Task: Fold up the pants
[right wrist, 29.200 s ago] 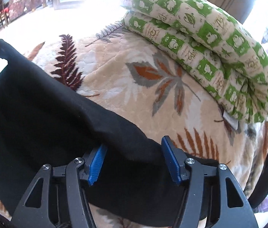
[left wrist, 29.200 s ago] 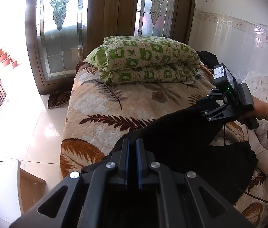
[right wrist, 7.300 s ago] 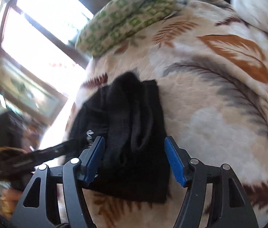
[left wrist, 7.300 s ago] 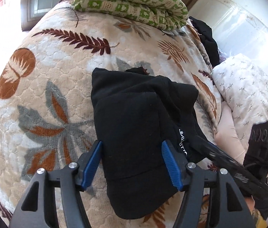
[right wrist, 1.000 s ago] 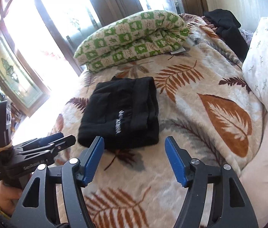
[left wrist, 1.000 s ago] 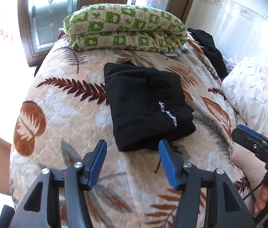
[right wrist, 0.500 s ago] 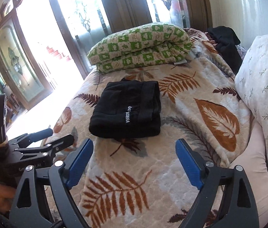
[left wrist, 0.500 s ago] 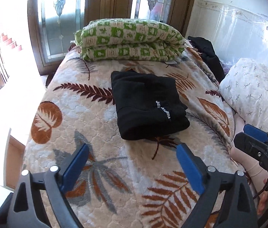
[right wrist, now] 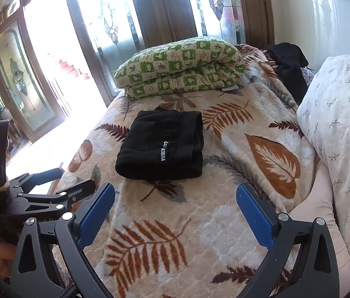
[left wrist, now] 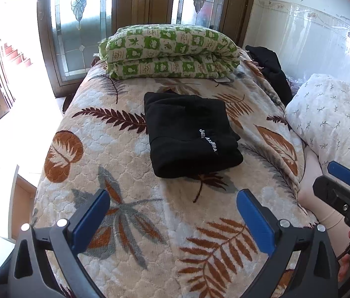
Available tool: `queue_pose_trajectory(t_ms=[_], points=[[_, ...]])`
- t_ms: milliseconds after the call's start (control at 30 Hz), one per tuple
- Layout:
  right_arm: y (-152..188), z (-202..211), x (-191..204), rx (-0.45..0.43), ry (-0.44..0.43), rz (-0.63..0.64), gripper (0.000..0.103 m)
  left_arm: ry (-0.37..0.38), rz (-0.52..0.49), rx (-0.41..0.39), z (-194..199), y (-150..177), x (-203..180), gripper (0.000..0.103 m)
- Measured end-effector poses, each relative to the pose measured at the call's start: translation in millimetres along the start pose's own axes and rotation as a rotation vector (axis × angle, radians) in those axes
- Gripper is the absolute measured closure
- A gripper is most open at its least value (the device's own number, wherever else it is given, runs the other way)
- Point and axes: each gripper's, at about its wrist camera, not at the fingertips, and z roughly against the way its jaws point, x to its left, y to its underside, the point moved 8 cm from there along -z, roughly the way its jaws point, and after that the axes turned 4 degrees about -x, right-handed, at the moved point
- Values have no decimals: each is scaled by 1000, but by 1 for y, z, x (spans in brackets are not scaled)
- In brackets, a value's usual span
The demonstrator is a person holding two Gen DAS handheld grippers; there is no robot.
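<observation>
Two grippers sit at the bottom of their own views, both spread wide and holding nothing. In the left wrist view the left gripper frames bare quilt between its blue pads, and the right gripper enters at the lower right edge, its jaws likewise parted. In the right wrist view the right gripper occupies the bottom centre, with the left gripper at lower left.

Beyond the tools, the pants lie at centre frame as a compact black rectangle, white lettering uppermost, well apart from either gripper. The pants show stacked layers at the near edge and one slightly bulging corner at the right.

Judged from this, folding is complete or nearly so, and the step in hand is a withdrawal. To do it well, the grippers should clear the stack without brushing it; any touch-up should press the loose right corner flat, not re-grip it.

No containers appear. At upper centre a green comforter lies folded; a white pillow lies at right; dark clothes lie at upper right.
</observation>
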Motion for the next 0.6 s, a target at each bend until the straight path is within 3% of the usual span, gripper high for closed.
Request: queue_pose_trajectory(t_ms=[200,600], points=[[2,-1,-3,2,7,-3,3,-34,-36,-19,1,-1,-2,0],[4,-1,-7,-6,26,10,3,-27,-21,-61,-1,-8,-3,0]])
